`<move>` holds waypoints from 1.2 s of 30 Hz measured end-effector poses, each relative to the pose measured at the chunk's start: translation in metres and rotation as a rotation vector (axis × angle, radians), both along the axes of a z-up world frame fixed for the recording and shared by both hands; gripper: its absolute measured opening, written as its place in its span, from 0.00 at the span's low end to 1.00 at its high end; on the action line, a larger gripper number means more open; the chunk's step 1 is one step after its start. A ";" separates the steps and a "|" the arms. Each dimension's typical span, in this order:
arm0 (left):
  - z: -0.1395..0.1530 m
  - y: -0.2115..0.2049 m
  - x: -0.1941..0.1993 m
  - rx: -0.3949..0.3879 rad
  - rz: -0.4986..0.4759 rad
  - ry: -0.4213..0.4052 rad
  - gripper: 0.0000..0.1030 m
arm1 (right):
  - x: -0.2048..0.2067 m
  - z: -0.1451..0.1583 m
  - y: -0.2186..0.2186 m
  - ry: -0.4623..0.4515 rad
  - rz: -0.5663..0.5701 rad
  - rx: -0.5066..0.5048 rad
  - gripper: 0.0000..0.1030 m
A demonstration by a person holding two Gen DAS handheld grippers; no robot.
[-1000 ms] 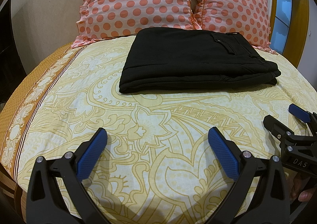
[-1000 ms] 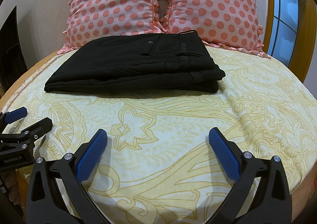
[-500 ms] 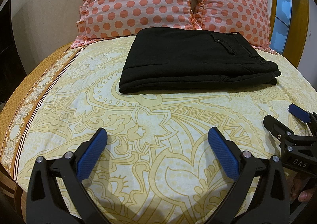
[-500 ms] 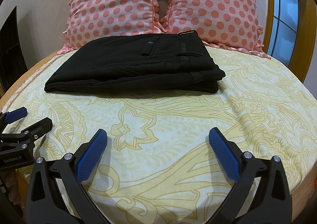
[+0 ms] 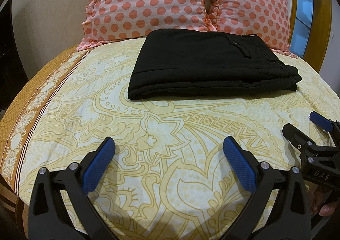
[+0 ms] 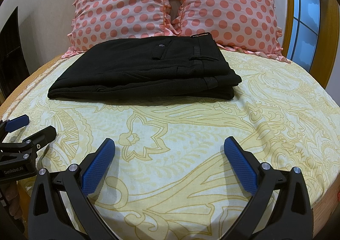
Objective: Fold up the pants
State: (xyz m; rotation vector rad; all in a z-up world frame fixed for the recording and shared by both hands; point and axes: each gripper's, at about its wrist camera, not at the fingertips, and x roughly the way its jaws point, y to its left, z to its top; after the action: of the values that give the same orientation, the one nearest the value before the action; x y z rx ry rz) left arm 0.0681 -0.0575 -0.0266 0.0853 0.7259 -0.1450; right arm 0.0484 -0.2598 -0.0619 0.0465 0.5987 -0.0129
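The black pants [image 5: 208, 65] lie folded in a flat rectangular stack on the bed, just in front of the pillows; they also show in the right wrist view [image 6: 146, 70], back pocket and waistband on top at the right. My left gripper [image 5: 169, 146] is open and empty, well short of the pants over the near part of the bed. My right gripper [image 6: 170, 146] is open and empty, equally far back. Each gripper shows in the other's view: the right one [image 5: 303, 125] at the right edge, the left one [image 6: 34, 127] at the left edge.
The bed has a yellow patterned sheet [image 5: 170, 133] with an orange border [image 5: 31, 112] on the left. Two pink polka-dot pillows [image 6: 174, 2] lean against the wall behind the pants. A wooden-framed window [image 6: 306, 10] is at the right.
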 end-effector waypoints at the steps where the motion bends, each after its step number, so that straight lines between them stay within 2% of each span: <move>1: 0.000 0.000 0.000 0.000 -0.001 0.000 0.98 | 0.000 0.000 0.000 0.000 0.000 0.000 0.99; 36: 0.001 0.002 0.005 0.005 -0.003 0.053 0.98 | -0.001 -0.001 0.001 -0.002 -0.003 0.000 0.99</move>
State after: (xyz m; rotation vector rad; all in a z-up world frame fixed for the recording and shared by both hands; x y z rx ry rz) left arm 0.0735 -0.0554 -0.0252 0.0878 0.7789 -0.1487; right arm 0.0476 -0.2592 -0.0625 0.0478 0.5970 -0.0157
